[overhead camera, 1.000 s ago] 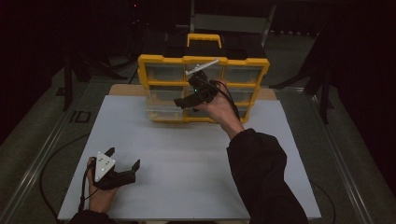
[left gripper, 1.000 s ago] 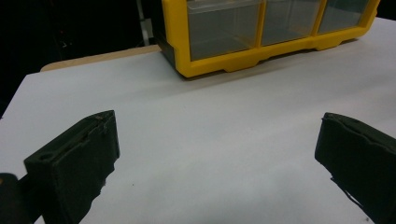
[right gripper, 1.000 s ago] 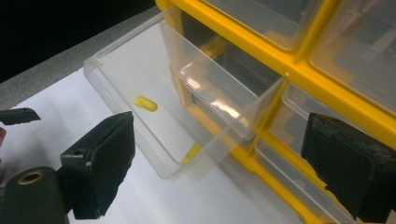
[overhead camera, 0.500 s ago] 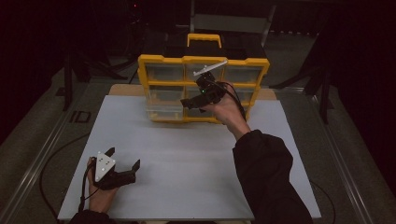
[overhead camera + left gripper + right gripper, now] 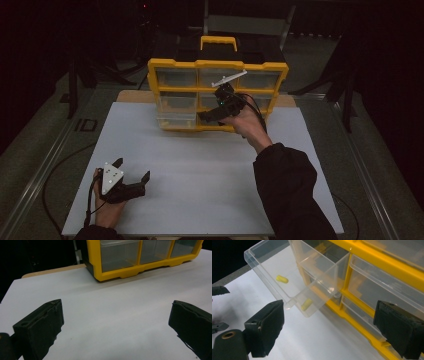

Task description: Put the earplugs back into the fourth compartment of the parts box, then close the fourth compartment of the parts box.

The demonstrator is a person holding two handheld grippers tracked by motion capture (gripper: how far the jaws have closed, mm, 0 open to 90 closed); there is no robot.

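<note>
A yellow organizer [image 5: 218, 64] with clear drawers stands at the back of the white table. Its bottom-left drawer [image 5: 175, 120] is pulled out. In the right gripper view two clear drawers [image 5: 287, 272] stick out, and small yellow pieces [image 5: 282, 279] [image 5: 306, 304] lie in them. My right gripper [image 5: 210, 116] [image 5: 329, 322] hovers open just in front of the organizer, to the right of the pulled drawers, holding nothing. My left gripper [image 5: 132, 170] [image 5: 116, 315] rests open on the table near the front left, far from the organizer.
The white tabletop [image 5: 210, 170] stretches between the two grippers. A black case with a yellow handle [image 5: 218, 41] sits behind the organizer. The person's dark sleeve [image 5: 285, 190] comes in from the bottom right. Dark floor surrounds the table.
My right gripper has moved to the right along the organizer's front, away from the pulled-out drawers. The left gripper has stayed where it was.
</note>
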